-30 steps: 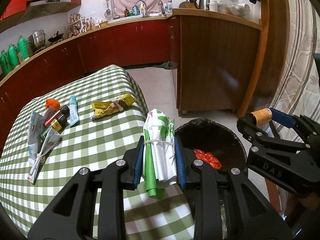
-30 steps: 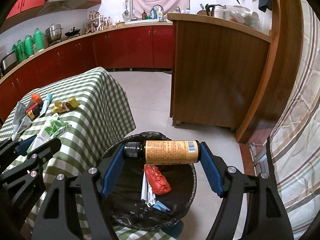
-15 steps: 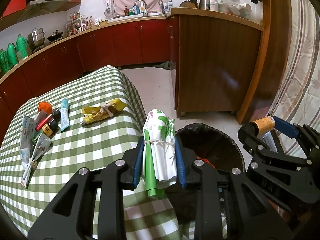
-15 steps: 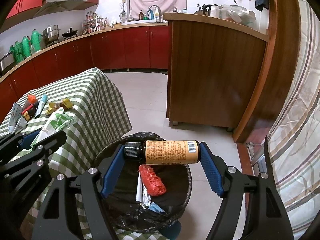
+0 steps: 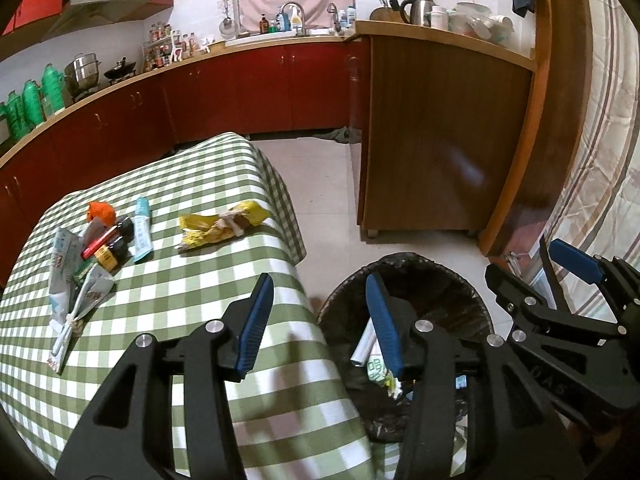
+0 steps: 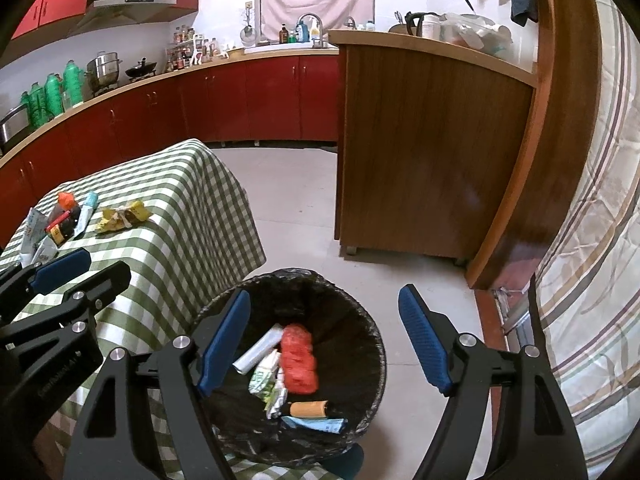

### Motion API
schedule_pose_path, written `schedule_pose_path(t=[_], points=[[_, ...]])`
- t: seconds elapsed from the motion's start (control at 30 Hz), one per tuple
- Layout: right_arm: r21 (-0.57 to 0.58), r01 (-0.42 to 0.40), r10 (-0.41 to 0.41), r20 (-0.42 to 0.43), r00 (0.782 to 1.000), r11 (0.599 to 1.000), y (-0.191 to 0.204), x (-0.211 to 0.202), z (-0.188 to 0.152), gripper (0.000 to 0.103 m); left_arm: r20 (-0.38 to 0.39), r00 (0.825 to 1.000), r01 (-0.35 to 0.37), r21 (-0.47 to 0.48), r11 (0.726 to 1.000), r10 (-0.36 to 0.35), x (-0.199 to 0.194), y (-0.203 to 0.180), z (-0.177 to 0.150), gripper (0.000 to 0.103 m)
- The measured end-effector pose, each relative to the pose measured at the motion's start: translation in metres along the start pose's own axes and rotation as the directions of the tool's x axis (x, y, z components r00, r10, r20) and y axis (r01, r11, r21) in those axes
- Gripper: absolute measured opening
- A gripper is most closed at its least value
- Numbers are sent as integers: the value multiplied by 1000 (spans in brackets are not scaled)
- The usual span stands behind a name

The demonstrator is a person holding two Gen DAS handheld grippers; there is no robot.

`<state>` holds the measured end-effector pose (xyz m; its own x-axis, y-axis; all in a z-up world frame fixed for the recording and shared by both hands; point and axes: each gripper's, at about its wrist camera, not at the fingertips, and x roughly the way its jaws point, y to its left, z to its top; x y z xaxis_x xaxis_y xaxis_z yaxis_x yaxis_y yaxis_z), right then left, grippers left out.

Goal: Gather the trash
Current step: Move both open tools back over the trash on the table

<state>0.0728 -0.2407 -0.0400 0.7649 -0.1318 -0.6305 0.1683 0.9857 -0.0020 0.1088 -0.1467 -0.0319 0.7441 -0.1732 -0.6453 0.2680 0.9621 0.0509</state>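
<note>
both claws, left gripper [image 5: 318, 320] and right gripper [image 6: 324, 338], hang released and empty over the trash bin [image 6: 372, 344], guessing so drops land inside

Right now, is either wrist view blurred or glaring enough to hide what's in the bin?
Left wrist view: tablecloth smeared by motion near the bottom, bin dim and half hidden behind a finger. Right wrist view: sharp, bin contents readable, orange bottle clear. Both bend straight edges; soft glare on the wooden cabinet.

Both claws have sprung open and empty: the left claw [image 5: 320, 320] dropped its green-and-white packet, the right claw [image 6: 324, 336] its orange-labelled bottle [image 6: 310, 409], both now in the bin [image 6: 360, 316].
</note>
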Motion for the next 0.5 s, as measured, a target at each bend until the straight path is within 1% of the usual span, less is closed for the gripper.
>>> schedule_pose_path(t=[0.17, 0.3, 0.5], points=[[-22, -37, 37, -1, 999, 999, 16, -3, 0, 74, -2, 999, -32, -11, 999, 32, -9, 19, -6, 47], [-34, -70, 69, -6, 998, 997, 31, -5, 0, 74, -3, 997, -80, -20, 997, 80, -19, 41, -13, 47], [-57, -113, 112, -18, 994, 992, 59, -5, -1, 74, -19, 988, -157, -56, 986, 156, -32, 85, -28, 47]])
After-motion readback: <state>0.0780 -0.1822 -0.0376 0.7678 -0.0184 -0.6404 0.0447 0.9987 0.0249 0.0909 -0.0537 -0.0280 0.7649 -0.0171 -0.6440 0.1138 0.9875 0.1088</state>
